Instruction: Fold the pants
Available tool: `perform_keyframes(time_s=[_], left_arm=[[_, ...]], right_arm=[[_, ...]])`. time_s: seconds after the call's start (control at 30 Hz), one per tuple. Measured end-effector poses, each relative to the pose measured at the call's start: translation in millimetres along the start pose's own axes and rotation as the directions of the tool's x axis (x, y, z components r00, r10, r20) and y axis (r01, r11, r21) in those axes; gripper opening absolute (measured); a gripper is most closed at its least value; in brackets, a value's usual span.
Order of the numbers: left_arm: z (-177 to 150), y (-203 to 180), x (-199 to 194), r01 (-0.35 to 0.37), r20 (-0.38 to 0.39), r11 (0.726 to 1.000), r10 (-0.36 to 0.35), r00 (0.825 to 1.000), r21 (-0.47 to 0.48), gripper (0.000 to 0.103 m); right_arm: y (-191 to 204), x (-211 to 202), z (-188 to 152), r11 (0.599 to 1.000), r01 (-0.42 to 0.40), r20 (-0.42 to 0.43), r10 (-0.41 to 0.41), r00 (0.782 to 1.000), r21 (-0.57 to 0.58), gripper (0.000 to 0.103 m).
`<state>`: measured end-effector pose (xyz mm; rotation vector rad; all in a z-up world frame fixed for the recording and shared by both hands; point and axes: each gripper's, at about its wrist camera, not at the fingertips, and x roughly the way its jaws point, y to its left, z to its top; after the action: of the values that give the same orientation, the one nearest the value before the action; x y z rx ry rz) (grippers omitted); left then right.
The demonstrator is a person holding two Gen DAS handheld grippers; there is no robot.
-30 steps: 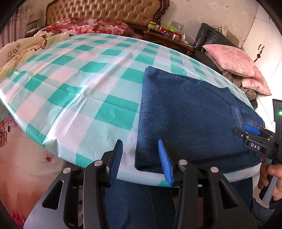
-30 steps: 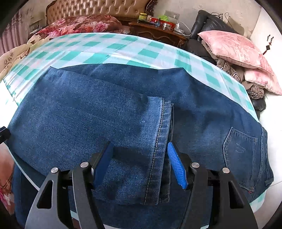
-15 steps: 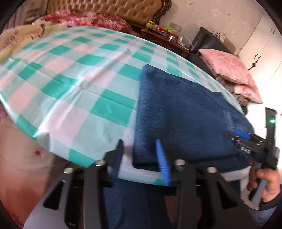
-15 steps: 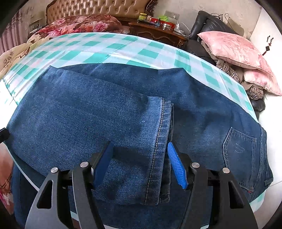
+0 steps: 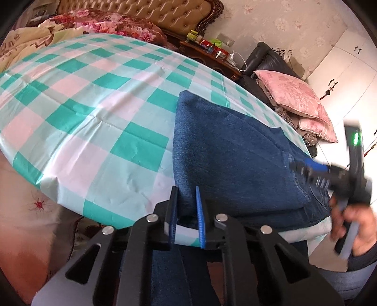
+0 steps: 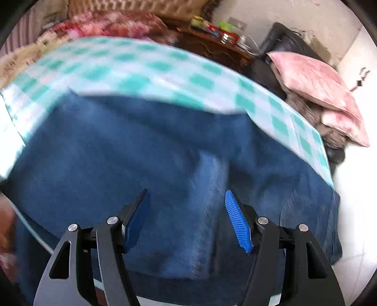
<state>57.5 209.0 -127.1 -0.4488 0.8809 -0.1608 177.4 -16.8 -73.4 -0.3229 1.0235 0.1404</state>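
Blue jeans [image 5: 235, 153] lie folded on the right part of the green-and-pink checked tablecloth [image 5: 94, 106]. My left gripper [image 5: 185, 190] is at the table's near edge, its jaws closing on the near left corner of the folded denim, which fills the gap between the blue pads. The right gripper [image 5: 313, 169] shows blurred at the right of the left wrist view, held by a hand [image 5: 360, 223]. In the right wrist view the right gripper [image 6: 186, 191] hangs open above the jeans [image 6: 117, 153], with the folded leg's hem [image 6: 212, 188] below and between its fingers; nothing is gripped.
A bed with a floral quilt [image 5: 106, 21] and tufted headboard stands behind the table. A wooden nightstand [image 5: 207, 54] with small items is at the back. Pink pillows [image 5: 297, 94] rest on a dark chair at the right. White cupboard doors [image 5: 348, 61] fill the far right.
The left jaws have narrowed onto the jeans' near left corner. The right gripper has lifted and shifted, its view now blurred; the folded hem sits farther below it.
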Motion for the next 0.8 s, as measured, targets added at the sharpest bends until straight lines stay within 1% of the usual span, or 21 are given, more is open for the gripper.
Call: perform_keyframes(time_s=[0.07, 0.1, 0.13, 0.17, 0.23, 0.27, 0.33, 0.43, 0.53, 0.57, 0.6, 0.63, 0.67, 0.7, 0.73, 0.77, 0.8], left_arm=[[2, -5, -3, -0.011, 0.014, 1.0, 0.01, 1.0, 0.019, 0.013], [2, -9, -5, -0.022, 0.025, 0.999, 0.021, 0.999, 0.035, 0.013], [2, -12, -6, -0.034, 0.033, 0.998, 0.033, 0.999, 0.05, 0.013], [2, -15, -7, -0.044, 0.038, 0.997, 0.041, 0.998, 0.06, 0.013], [2, -21, -9, -0.072, 0.051, 0.993, 0.068, 0.996, 0.088, 0.013], [2, -25, -10, -0.09, 0.059, 0.99, 0.084, 0.995, 0.109, 0.013], [2, -29, -12, -0.106, 0.072, 0.985, 0.097, 0.993, 0.134, 0.013], [3, -33, -15, -0.116, 0.081, 0.981, 0.104, 0.991, 0.154, 0.012], [2, -37, -18, -0.115, 0.092, 0.978, 0.1, 0.991, 0.173, 0.012], [3, -37, -19, -0.107, 0.093, 0.98, 0.093, 0.991, 0.169, 0.012], [4, -36, -21, -0.095, 0.096, 0.982, 0.08, 0.992, 0.161, 0.012], [4, -35, -22, -0.082, 0.097, 0.985, 0.068, 0.993, 0.154, 0.012], [5, -34, -21, -0.076, 0.095, 0.987, 0.062, 0.994, 0.144, 0.013], [6, -29, -20, -0.06, 0.086, 0.992, 0.05, 0.995, 0.11, 0.018], [6, -22, -18, -0.033, 0.07, 0.998, 0.029, 0.997, 0.056, 0.035], [5, -17, -15, -0.019, 0.056, 1.0, 0.018, 0.998, 0.024, 0.045], [3, -14, -12, -0.016, 0.05, 1.0, 0.016, 0.999, 0.001, 0.05]], right_arm=[[22, -1, 31, 0.995, -0.101, -0.043, 0.101, 0.994, -0.006, 0.063], [41, 2, 50, 0.98, -0.197, -0.082, 0.195, 0.977, -0.01, 0.063], [53, 4, 60, 0.969, -0.245, -0.109, 0.243, 0.964, -0.01, 0.063], [73, 13, 74, 0.955, -0.296, -0.163, 0.291, 0.943, -0.008, 0.063], [103, 26, 91, 0.946, -0.324, -0.228, 0.311, 0.923, -0.021, 0.063], [122, 34, 99, 0.945, -0.325, -0.254, 0.304, 0.918, -0.043, 0.063], [144, 50, 111, 0.953, -0.299, -0.287, 0.272, 0.919, -0.055, 0.063], [163, 71, 113, 0.963, -0.258, -0.328, 0.22, 0.919, -0.076, 0.063], [176, 85, 109, 0.97, -0.221, -0.34, 0.176, 0.924, -0.097, 0.063], [177, 84, 109, 0.973, -0.204, -0.318, 0.161, 0.934, -0.106, 0.06], [178, 81, 109, 0.977, -0.163, -0.283, 0.119, 0.952, -0.135, 0.04], [176, 78, 108, 0.976, -0.174, -0.27, 0.134, 0.953, -0.131, 0.033], [173, 77, 108, 0.976, -0.183, -0.27, 0.146, 0.952, -0.117, 0.028], [169, 76, 109, 0.976, -0.192, -0.268, 0.16, 0.95, -0.1, 0.022], [165, 75, 109, 0.976, -0.201, -0.266, 0.172, 0.949, -0.084, 0.018], [162, 73, 109, 0.976, -0.208, -0.261, 0.182, 0.948, -0.072, 0.017], [160, 71, 108, 0.975, -0.211, -0.255, 0.187, 0.949, -0.068, 0.016]])
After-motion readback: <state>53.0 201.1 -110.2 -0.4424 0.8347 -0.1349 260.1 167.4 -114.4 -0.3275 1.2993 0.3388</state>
